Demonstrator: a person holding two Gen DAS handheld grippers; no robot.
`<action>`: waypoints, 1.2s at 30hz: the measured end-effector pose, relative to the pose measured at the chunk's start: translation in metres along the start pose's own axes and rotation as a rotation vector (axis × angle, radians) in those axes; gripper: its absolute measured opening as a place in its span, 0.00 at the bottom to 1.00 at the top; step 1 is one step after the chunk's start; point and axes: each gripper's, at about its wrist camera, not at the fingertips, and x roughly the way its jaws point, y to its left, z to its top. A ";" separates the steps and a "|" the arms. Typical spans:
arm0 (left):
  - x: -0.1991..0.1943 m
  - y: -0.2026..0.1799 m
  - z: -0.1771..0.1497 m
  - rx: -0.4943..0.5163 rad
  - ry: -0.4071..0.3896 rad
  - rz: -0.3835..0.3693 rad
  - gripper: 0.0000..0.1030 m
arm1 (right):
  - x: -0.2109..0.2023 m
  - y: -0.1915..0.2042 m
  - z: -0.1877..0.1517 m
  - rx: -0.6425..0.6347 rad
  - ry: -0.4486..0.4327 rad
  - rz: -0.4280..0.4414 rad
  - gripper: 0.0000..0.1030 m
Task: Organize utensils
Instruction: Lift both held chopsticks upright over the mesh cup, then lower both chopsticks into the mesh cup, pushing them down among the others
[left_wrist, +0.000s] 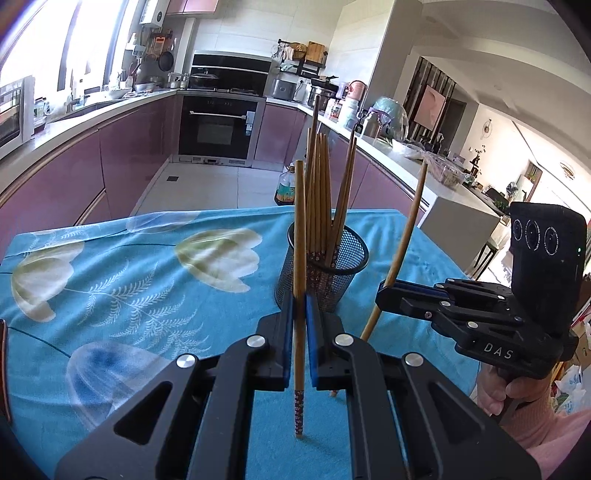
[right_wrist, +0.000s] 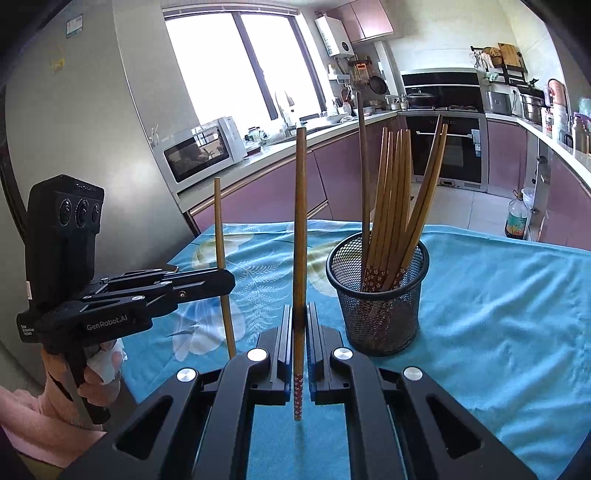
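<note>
Both grippers—left gripper (left_wrist: 299, 314), right gripper (right_wrist: 300, 325)—tilt downward, each clamping an upright chopstick (left_wrist: 300, 236).

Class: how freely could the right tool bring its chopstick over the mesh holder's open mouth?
Probably freely: the right tool, shut on its chopstick, faces the mesh holder across bare cloth. Chopsticks already inside crowd only the right side.

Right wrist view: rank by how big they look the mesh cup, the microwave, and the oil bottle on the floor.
1. mesh cup
2. microwave
3. oil bottle
The cup's nearness to the camera enlarges it.
</note>
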 end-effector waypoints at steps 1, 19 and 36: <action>0.000 0.000 0.001 -0.001 -0.004 -0.002 0.07 | -0.001 0.001 0.002 0.000 -0.005 -0.003 0.06; -0.002 -0.010 0.023 0.018 -0.046 -0.011 0.07 | -0.015 -0.011 0.019 0.003 -0.062 -0.029 0.06; -0.012 -0.019 0.042 0.053 -0.095 -0.014 0.07 | -0.027 -0.015 0.032 -0.013 -0.101 -0.047 0.06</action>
